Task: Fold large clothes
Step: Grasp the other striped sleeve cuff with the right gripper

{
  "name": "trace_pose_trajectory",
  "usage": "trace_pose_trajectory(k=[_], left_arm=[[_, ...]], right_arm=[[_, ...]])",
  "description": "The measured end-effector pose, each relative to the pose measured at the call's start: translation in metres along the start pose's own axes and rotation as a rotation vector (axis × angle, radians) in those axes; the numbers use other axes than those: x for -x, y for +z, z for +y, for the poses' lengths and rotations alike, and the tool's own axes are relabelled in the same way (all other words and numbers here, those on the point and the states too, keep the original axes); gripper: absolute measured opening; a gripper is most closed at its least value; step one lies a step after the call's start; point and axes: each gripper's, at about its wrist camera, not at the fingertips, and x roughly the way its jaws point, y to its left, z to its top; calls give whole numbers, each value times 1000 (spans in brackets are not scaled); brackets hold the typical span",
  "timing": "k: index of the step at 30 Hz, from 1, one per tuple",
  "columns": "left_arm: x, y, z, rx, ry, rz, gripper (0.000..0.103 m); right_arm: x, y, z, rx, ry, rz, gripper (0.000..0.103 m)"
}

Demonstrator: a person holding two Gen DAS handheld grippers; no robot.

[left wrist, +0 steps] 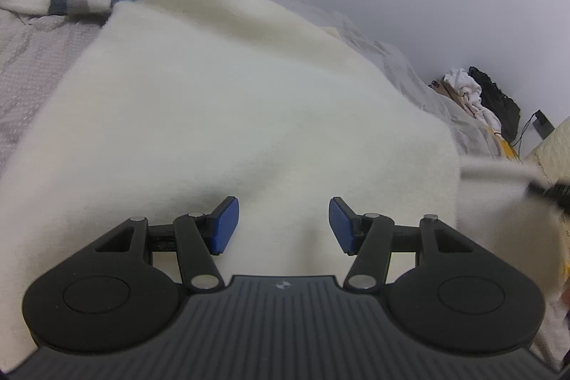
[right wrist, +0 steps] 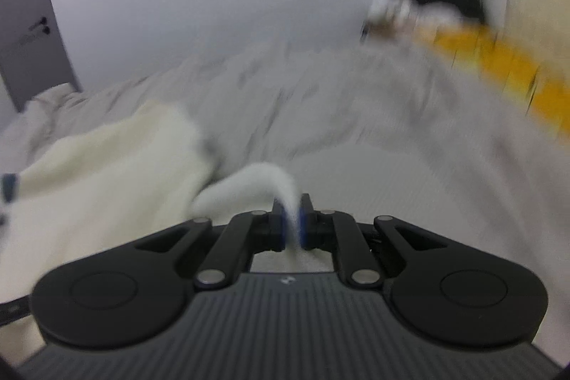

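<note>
Sweater on bed (no legible writing), right claw pinching hem

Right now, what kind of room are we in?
Most likely a bedroom. A cream sweater with teal-striped cuffs lies spread over a rumpled grey bedspread, and a heap of clothes sits against the plain wall.

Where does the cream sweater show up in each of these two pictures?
Left wrist view: the cream sweater fills the middle, spread on the bed.
Right wrist view: it lies at left, one edge pinched in the right gripper.
Shared landmark: the grey bedcover.
</note>
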Motion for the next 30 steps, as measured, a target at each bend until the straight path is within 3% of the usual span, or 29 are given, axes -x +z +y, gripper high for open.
trace_pose_trajectory(k=[4,7,10,12,16,21,26,30], left_arm=[[-4,1,1,3,9,7,62],[-5,2,2,8,9,6,62],[-7,0,-1,3,16,5,62],[-8,-1,-3,-3,20,4,62],[-11,-2,-5,-18,29,2,62],[-13,-4,-10,-36,43,-3,62],[-15,-4,-14,-50,59,-5,62],[-15,-7,-15,-51,65,-7,62]], right_arm=[[9,43,-4,104,-147,-168,10],[15,67,-9,102,-225,-293,10],[17,67,-6,143,-309,-402,10],[10,52,-5,152,-337,-413,11],[-18,6,-18,146,-335,-297,11],[-40,-45,-62,-52,-291,-100,12],[-31,-74,-93,-380,-100,82,13],[-24,-89,-81,-441,-50,131,13]])
